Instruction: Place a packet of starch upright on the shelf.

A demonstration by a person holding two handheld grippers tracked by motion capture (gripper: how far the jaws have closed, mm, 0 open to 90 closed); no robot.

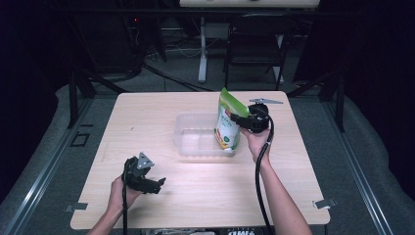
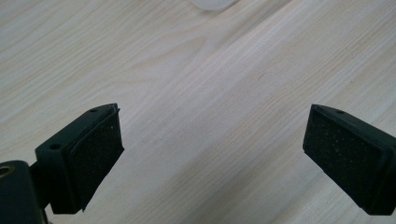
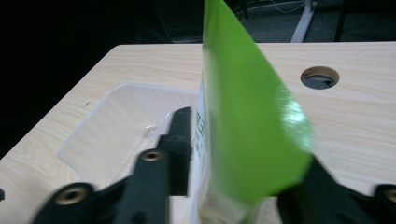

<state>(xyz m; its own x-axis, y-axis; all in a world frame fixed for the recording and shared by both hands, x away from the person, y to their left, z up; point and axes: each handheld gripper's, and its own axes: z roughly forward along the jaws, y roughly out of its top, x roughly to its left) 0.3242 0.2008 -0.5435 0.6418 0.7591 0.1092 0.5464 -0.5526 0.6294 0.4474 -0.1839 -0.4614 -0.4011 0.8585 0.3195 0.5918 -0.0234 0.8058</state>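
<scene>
Both grippers [image 2: 212, 154] [image 3: 233, 154] open (pouch [image 3: 247, 126] between).

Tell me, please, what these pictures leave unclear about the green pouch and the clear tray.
- Green pouch: print too small in the high view, blurred and edge-on in the right gripper view.
- Pouch's base: cut off by the bottom edge there.
- Right gripper: pad contact unclear.
- Clear tray: its right end is behind the pouch.
</scene>
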